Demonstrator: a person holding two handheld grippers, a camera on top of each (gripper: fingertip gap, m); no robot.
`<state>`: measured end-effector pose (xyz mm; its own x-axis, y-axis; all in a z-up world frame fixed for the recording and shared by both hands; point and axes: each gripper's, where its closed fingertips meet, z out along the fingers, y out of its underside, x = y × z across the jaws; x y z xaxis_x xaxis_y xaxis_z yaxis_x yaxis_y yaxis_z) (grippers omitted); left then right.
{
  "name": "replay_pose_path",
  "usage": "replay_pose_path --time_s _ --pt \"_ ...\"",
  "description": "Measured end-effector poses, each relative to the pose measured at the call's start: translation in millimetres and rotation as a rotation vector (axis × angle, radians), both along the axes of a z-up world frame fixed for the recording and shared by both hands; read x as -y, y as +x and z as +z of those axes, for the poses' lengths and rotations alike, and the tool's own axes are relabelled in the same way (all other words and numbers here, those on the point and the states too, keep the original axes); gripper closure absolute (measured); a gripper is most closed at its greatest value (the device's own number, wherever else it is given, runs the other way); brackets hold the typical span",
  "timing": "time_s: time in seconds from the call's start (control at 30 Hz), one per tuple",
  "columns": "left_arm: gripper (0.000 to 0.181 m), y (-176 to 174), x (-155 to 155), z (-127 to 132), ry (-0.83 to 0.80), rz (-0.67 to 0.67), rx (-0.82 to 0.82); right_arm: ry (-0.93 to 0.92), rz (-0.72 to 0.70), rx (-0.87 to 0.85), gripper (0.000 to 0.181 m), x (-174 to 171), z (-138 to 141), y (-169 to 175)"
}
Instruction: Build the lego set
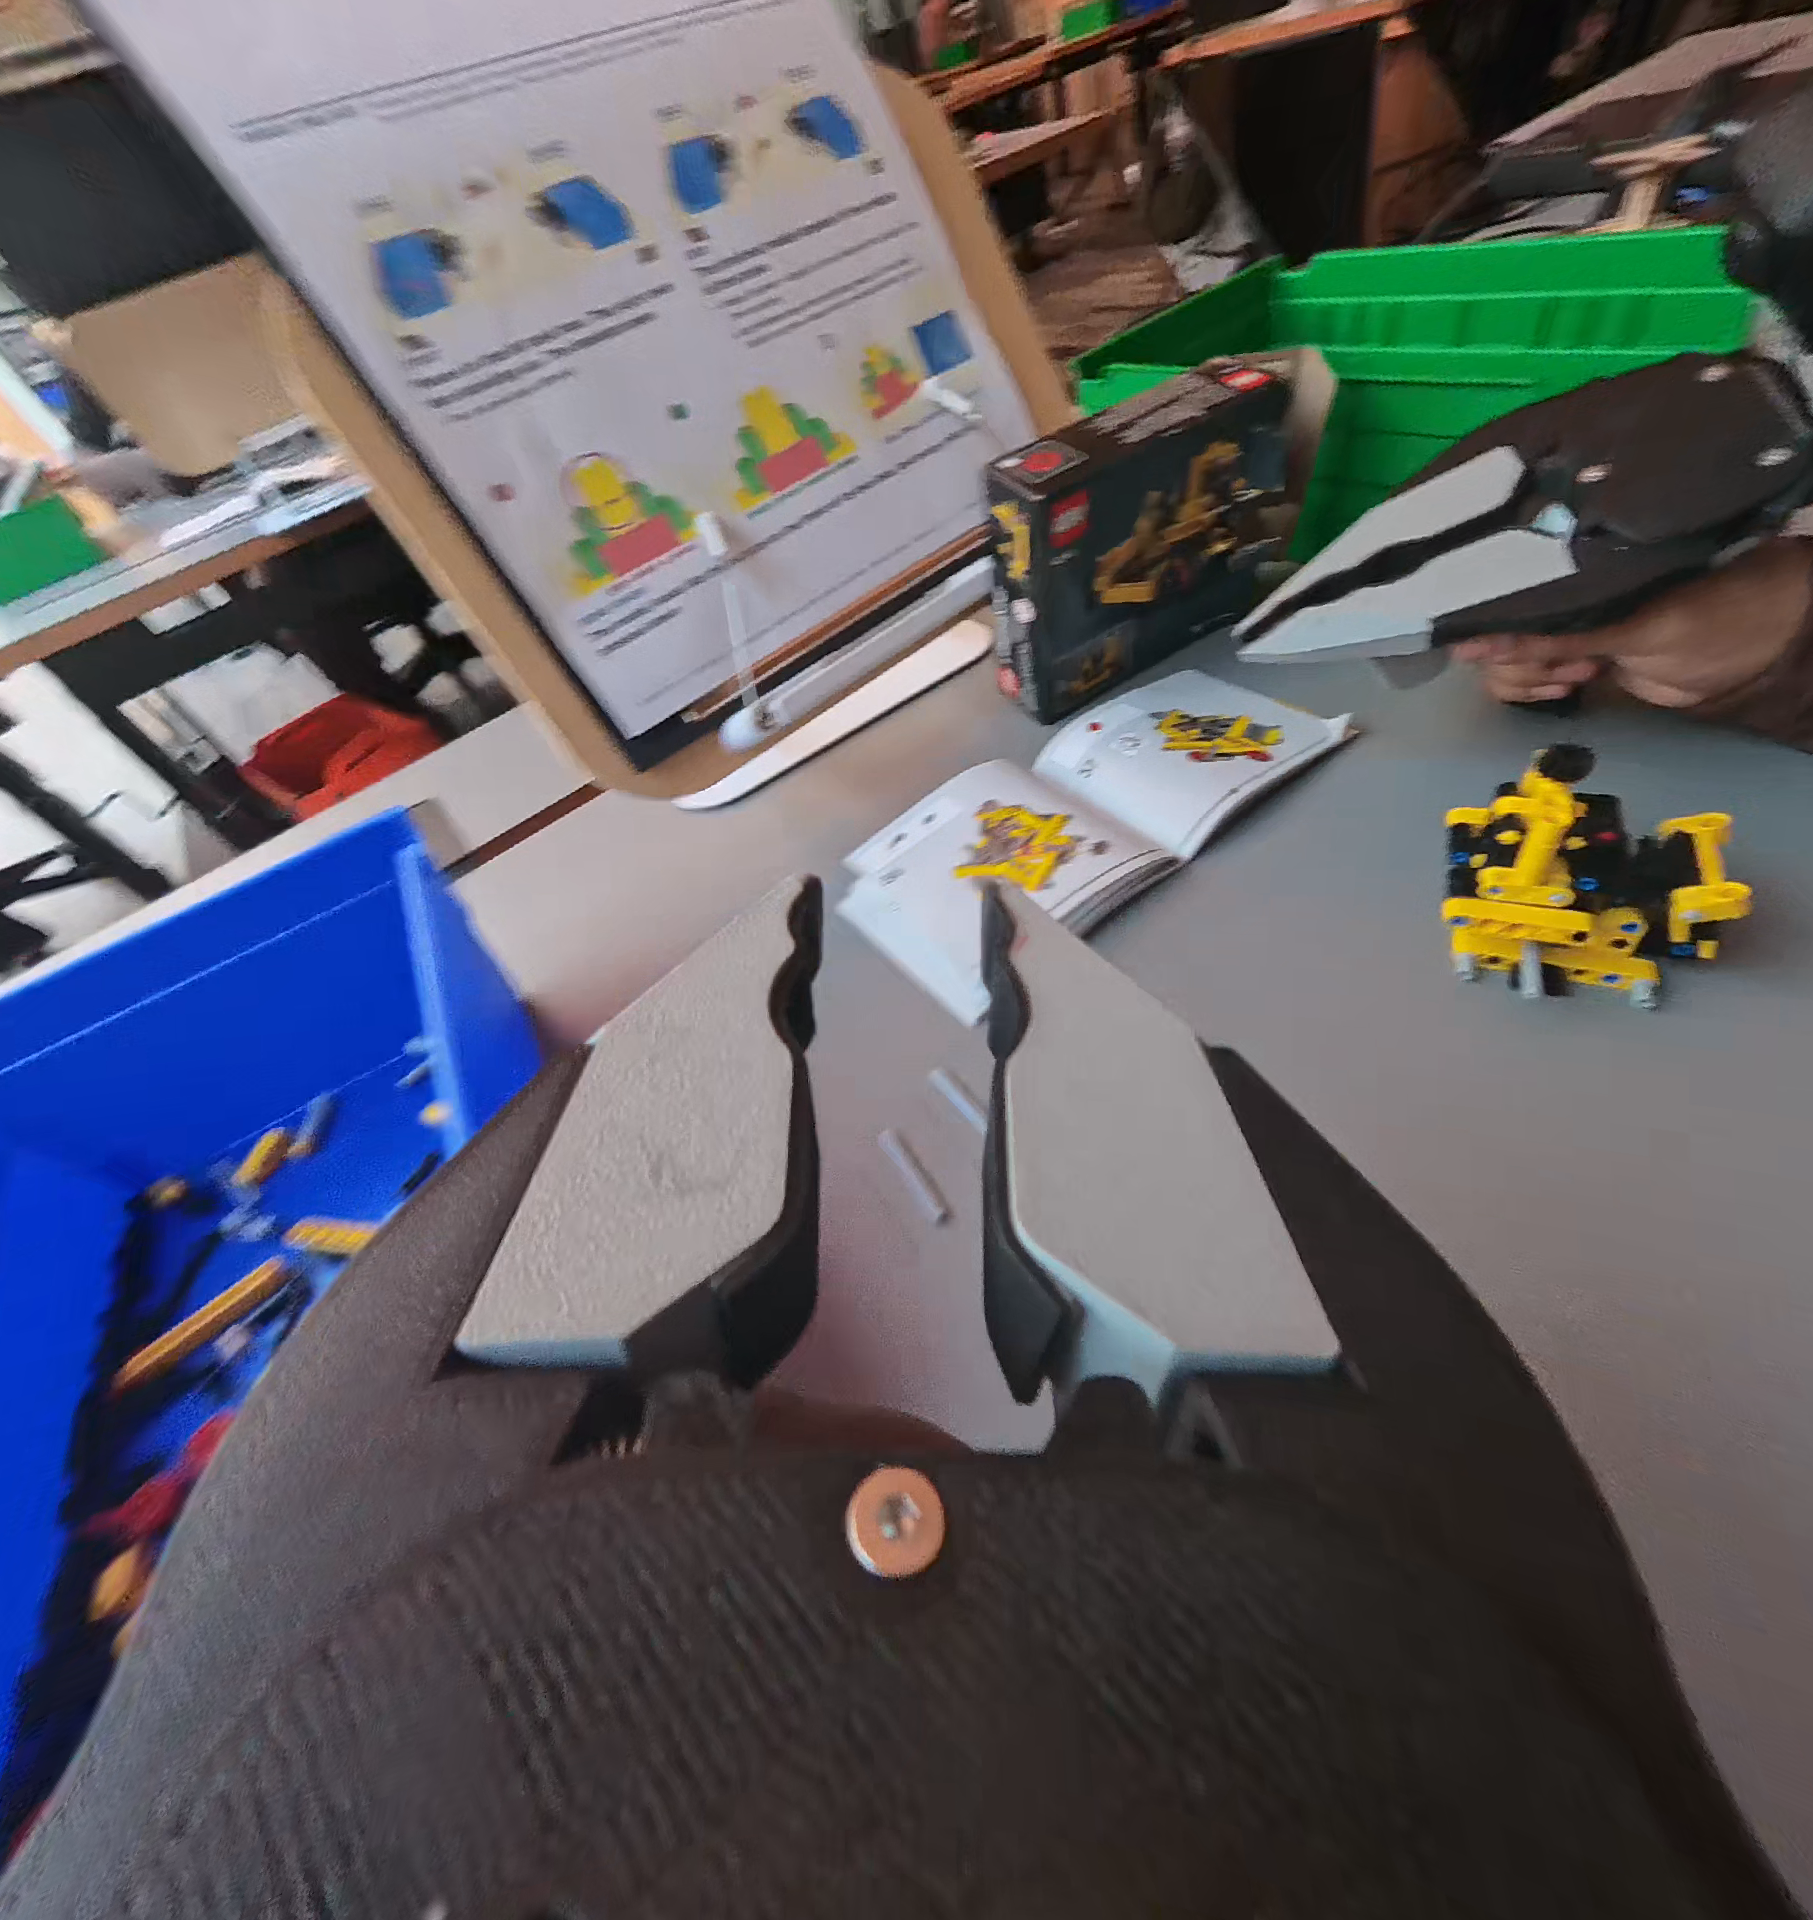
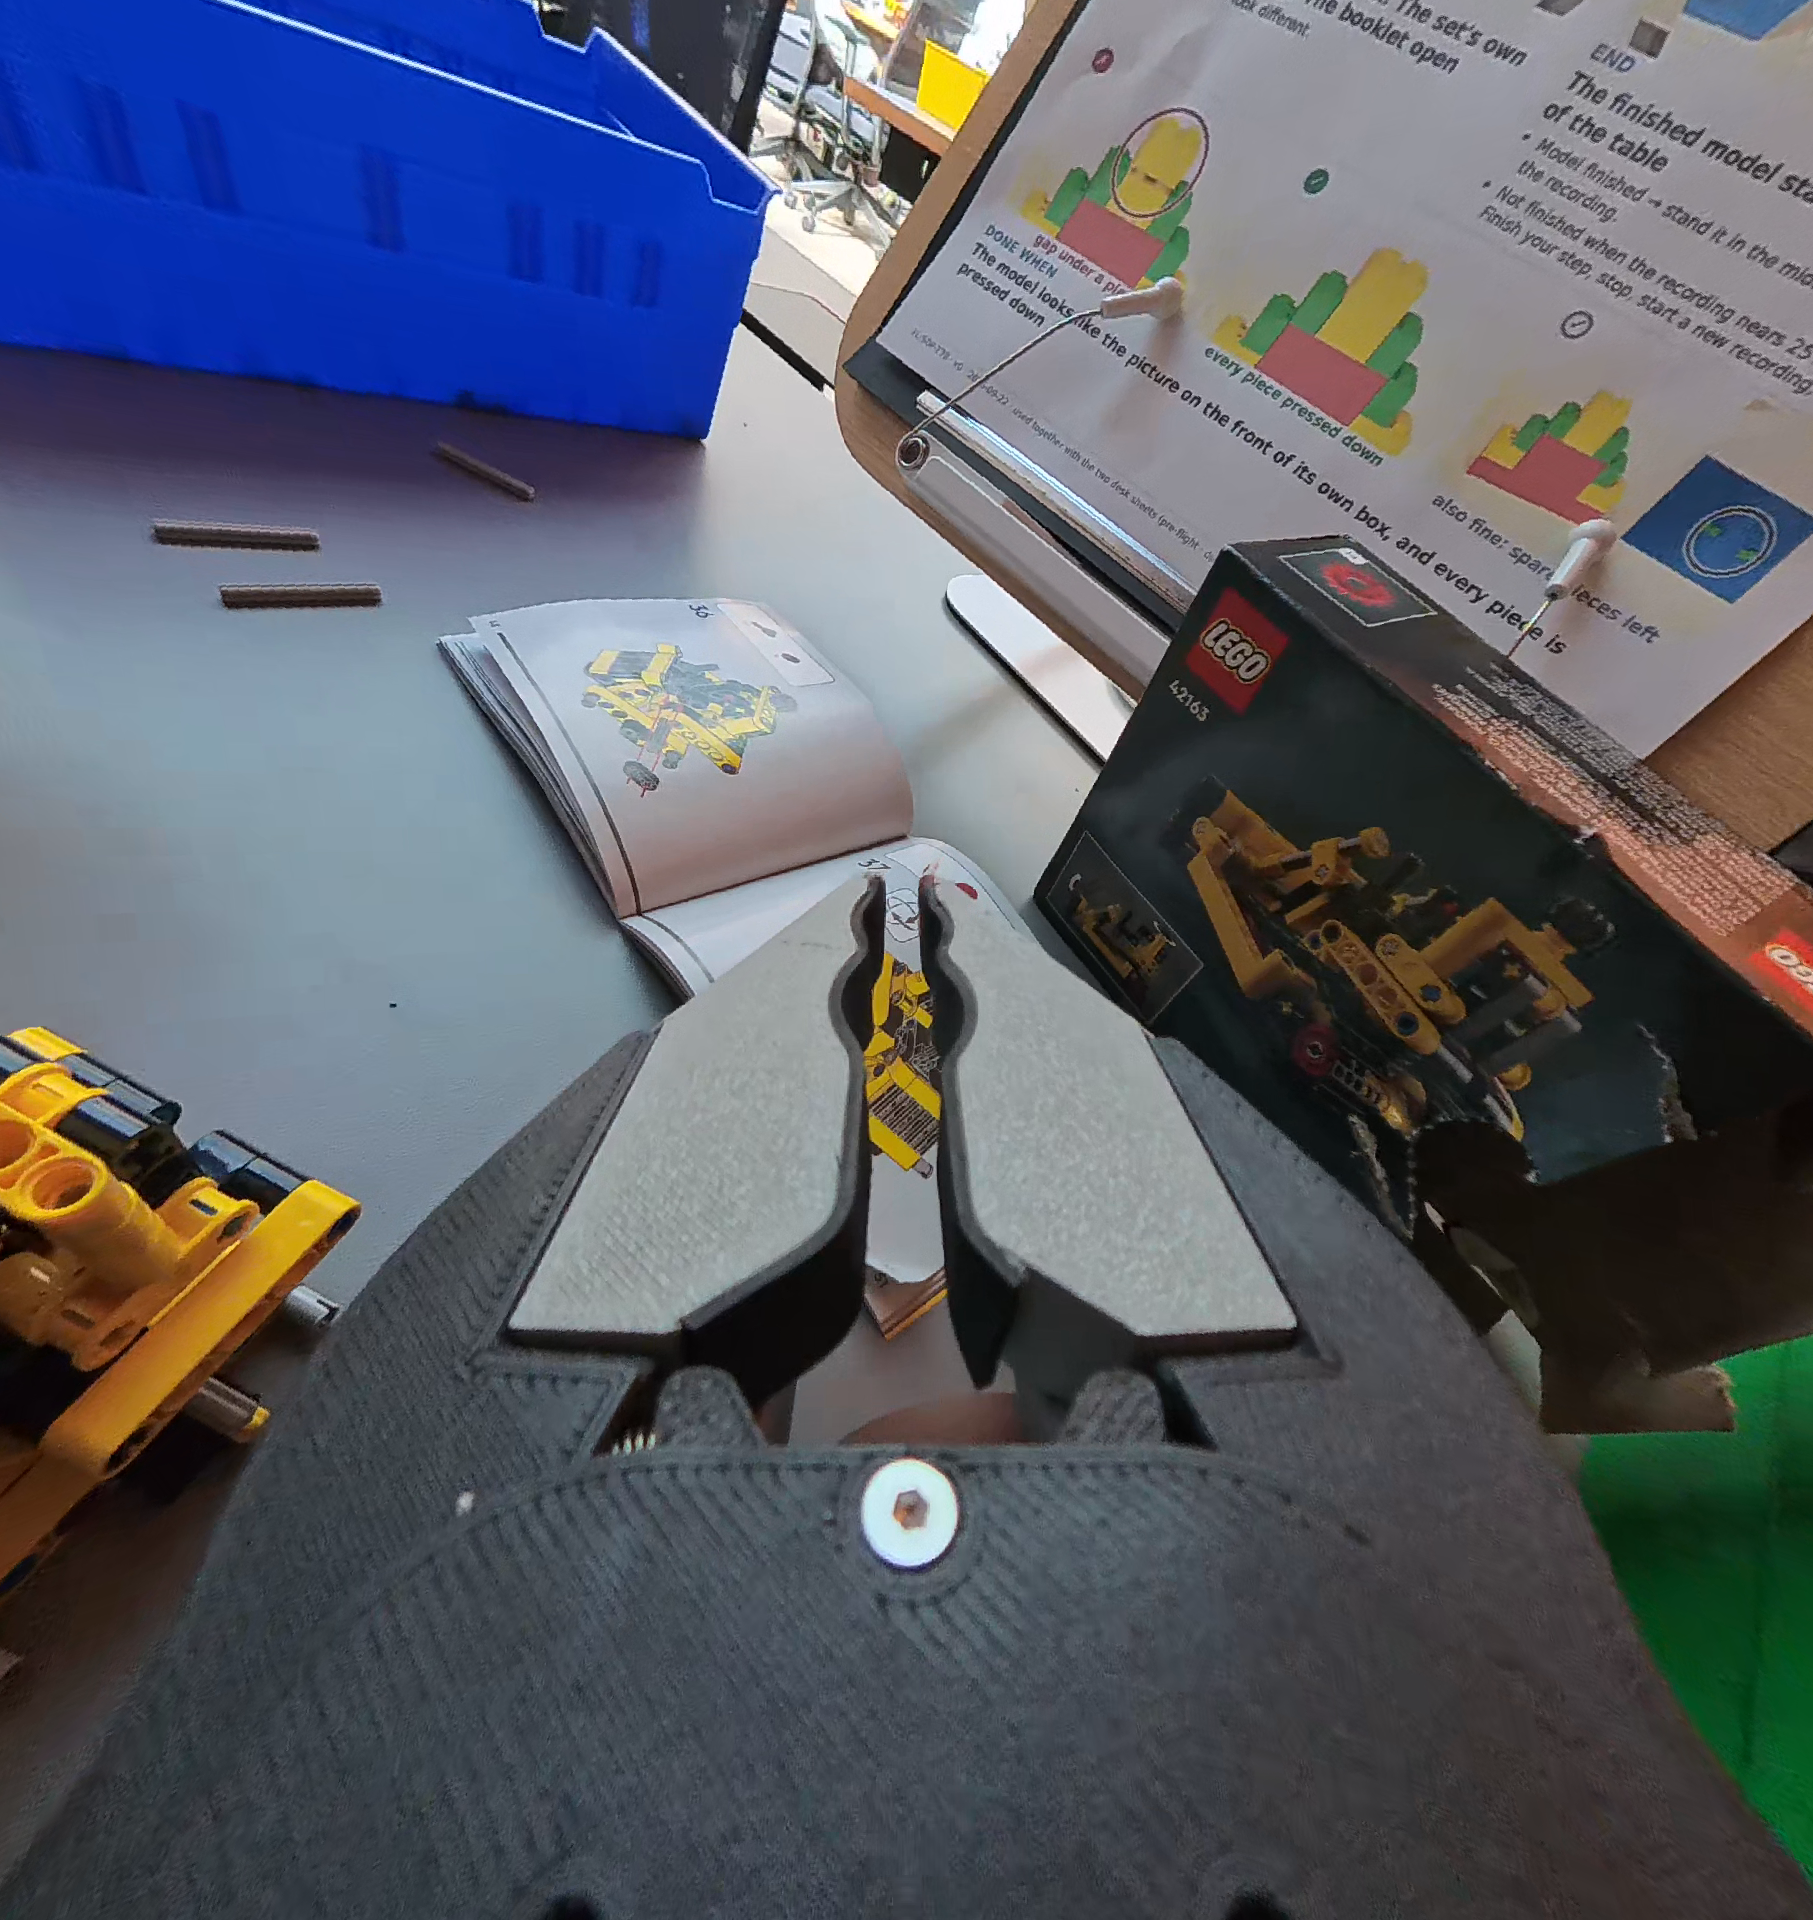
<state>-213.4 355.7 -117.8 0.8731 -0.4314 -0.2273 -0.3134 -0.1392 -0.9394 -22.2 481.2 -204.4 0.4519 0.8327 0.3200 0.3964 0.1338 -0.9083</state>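
Note:
My left gripper (image 1: 897,914) is open and empty, low over the grey table (image 1: 1401,1195). Two thin grey axles (image 1: 912,1174) lie on the table between its fingers. A blue bin (image 1: 206,1091) with several loose yellow and black parts is at its left. The partly built yellow and black model (image 1: 1598,883) stands to the right; it also shows in the right wrist view (image 2: 102,1247). My right gripper (image 2: 900,894) is shut with only a thin slit, holding nothing, above the open booklet (image 2: 694,748). It also shows in the left wrist view (image 1: 1250,639), held by a hand.
The set's box (image 2: 1401,935) stands right of the booklet, in front of a leaning instruction board (image 2: 1401,260). A green bin (image 1: 1504,343) is behind the box. Three dark axles (image 2: 299,594) lie in front of the blue bin (image 2: 362,260). There is about 25 centimetres between the tips of the two grippers.

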Motion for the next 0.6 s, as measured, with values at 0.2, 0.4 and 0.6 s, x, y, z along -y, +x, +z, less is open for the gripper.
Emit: replay_pose_path --time_s 0.2,0.4,0.6 --pt "0.136 -93.4 20.5 -4.3 -0.023 0.358 -0.03 -0.02 0.003 -0.022 0.179 -1.5 1.6 0.9" --pt "0.134 -134.5 16.9 -56.6 -0.144 0.505 -0.05 0.03 0.007 0.013 0.18 2.3 0.1 -1.7" --pt "0.178 -115.0 14.6 -69.1 -0.186 0.413 0.068 0.078 0.012 0.048 0.181 6.3 -1.9 -4.1"
